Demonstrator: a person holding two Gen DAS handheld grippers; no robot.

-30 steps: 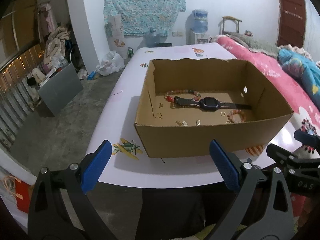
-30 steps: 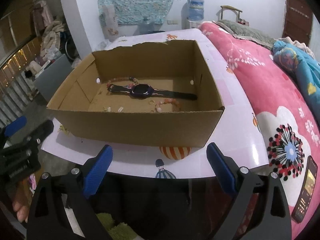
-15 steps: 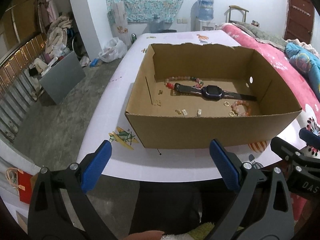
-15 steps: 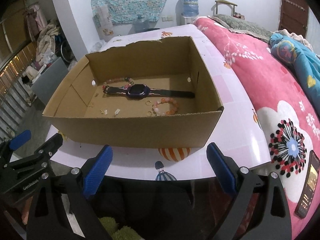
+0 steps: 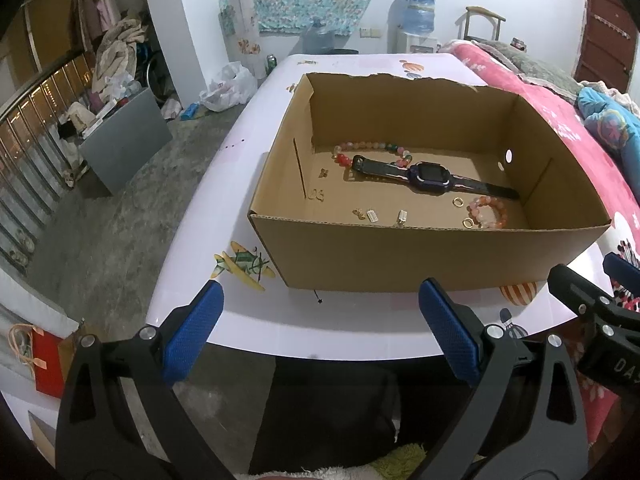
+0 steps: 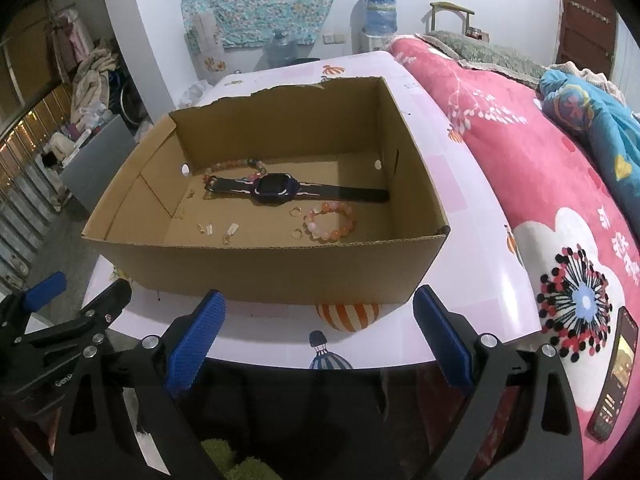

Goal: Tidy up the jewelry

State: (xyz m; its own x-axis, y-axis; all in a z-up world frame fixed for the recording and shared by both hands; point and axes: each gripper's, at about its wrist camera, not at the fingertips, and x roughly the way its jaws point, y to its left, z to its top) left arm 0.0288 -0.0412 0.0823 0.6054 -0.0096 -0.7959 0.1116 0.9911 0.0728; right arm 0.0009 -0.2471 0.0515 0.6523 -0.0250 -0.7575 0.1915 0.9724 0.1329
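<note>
An open cardboard box (image 5: 420, 256) (image 6: 256, 268) stands on a white table. Inside lie a dark wristwatch (image 5: 428, 176) (image 6: 280, 190), a pink bead bracelet (image 5: 486, 210) (image 6: 330, 222), a longer bead string (image 5: 372, 148) (image 6: 236, 166), two gold rings (image 5: 458, 201) (image 6: 295, 211) and several small earrings (image 5: 372, 215) (image 6: 208, 229). My left gripper (image 5: 320, 332) is open and empty, in front of the box's near wall. My right gripper (image 6: 316, 332) is open and empty, also short of the near wall, over the table's front edge.
The white table (image 5: 224, 184) carries cartoon stickers. A pink flowered bedspread (image 6: 540, 184) lies to the right, with a phone (image 6: 614, 374) on it. To the left the floor drops away, with a grey box (image 5: 124, 140) and clutter. A water dispenser (image 5: 416, 24) stands at the back wall.
Both grippers have risen and tilted down, so the box floor and jewelry show more fully. Both stay open and empty. Nothing in the box has moved.
</note>
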